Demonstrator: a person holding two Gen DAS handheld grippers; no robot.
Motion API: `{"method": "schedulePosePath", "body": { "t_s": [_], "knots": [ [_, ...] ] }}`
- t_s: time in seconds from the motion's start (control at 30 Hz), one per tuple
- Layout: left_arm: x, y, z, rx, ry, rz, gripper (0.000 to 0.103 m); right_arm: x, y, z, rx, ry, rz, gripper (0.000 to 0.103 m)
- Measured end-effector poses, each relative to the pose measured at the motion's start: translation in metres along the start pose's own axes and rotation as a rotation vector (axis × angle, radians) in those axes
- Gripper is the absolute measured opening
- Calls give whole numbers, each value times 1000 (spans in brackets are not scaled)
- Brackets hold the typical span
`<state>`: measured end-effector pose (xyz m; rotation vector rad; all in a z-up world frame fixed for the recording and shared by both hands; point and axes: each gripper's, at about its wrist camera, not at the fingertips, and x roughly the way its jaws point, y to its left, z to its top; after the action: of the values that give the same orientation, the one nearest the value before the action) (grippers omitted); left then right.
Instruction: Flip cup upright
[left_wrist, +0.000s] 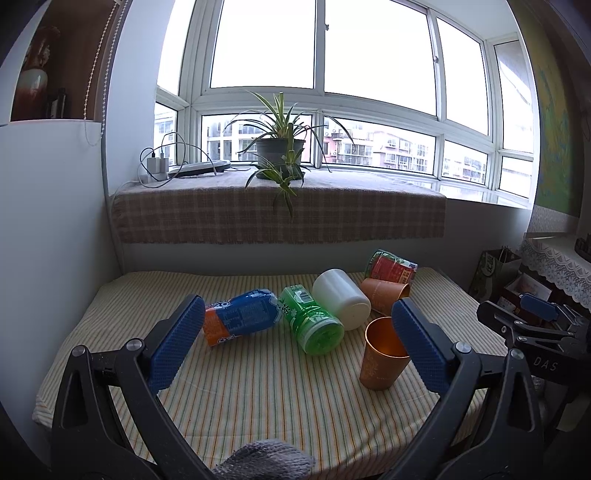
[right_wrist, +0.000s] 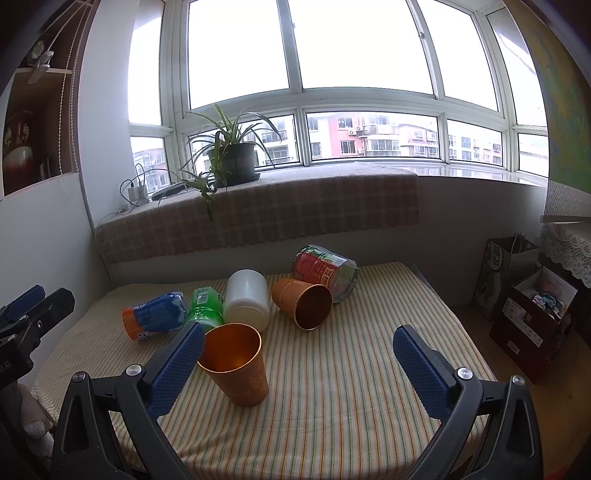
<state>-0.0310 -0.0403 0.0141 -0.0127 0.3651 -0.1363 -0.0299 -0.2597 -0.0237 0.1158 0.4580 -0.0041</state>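
An orange metal cup (left_wrist: 380, 363) (right_wrist: 238, 365) stands upright on the striped table, mouth up. A second orange cup (left_wrist: 384, 294) (right_wrist: 303, 302) lies on its side behind it. A white cup (left_wrist: 341, 297) (right_wrist: 246, 299) also lies on its side, between them. My left gripper (left_wrist: 297, 332) is open and empty, above the near table; the upright cup sits by its right finger. My right gripper (right_wrist: 299, 354) is open and empty, with the upright cup next to its left finger (right_wrist: 177, 369).
A green can (left_wrist: 312, 319) (right_wrist: 204, 308), a blue and orange bottle (left_wrist: 240, 317) (right_wrist: 155, 315) and a red and green can (left_wrist: 392, 267) (right_wrist: 325, 269) lie on the striped tablecloth (left_wrist: 258, 398) (right_wrist: 351, 387). A potted plant (left_wrist: 280, 147) stands on the sill. Bags and boxes (right_wrist: 532, 317) stand on the right.
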Motion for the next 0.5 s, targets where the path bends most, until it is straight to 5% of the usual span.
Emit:
{"method": "schedulePosePath", "body": {
  "t_s": [0.5],
  "knots": [
    [0, 1, 0, 0, 1, 0, 103, 2, 1, -1, 2, 7, 0, 103]
  ]
}}
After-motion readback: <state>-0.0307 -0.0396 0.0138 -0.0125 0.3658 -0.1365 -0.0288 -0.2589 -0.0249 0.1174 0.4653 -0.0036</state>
